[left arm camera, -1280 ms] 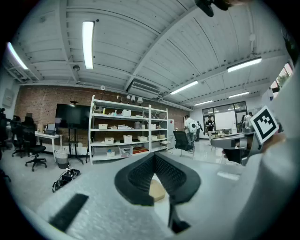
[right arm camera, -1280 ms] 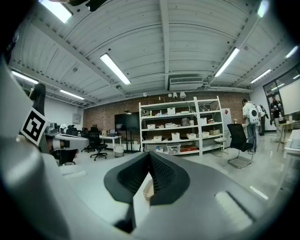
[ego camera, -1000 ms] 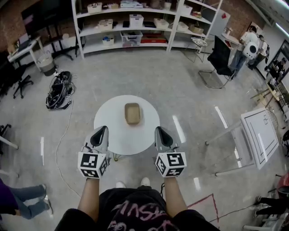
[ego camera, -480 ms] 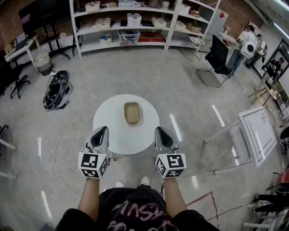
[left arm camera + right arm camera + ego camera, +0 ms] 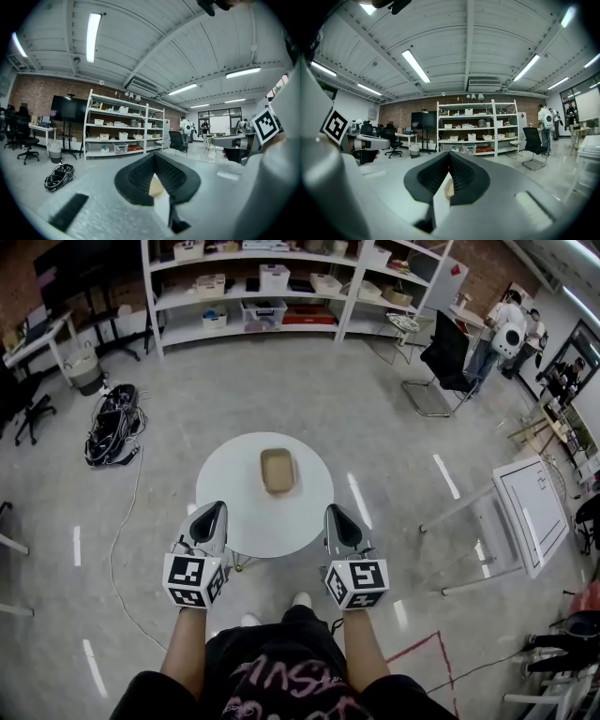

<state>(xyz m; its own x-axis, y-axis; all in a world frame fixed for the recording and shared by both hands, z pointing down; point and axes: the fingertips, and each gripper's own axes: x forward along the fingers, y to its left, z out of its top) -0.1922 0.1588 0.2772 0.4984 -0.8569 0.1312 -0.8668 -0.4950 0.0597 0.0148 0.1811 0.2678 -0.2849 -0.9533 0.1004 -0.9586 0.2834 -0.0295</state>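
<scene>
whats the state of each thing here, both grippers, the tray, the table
left gripper: jaws together, nothing between them, clear of the tray
right gripper: jaws together, nothing between them, clear of the tray
tray: flat on the table, open side up, looks empty
table: standing, bears only the tray

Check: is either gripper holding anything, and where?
Nothing is held: the left gripper and right gripper are shut and empty, short of the tan tray on the round table.

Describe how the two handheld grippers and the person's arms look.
The left gripper and right gripper match: light grey bodies, black ribbed jaws tapering to a point, and a rear cube with black-and-white square markers. The forearms are unsleeved below a black T-shirt with pink print.
</scene>
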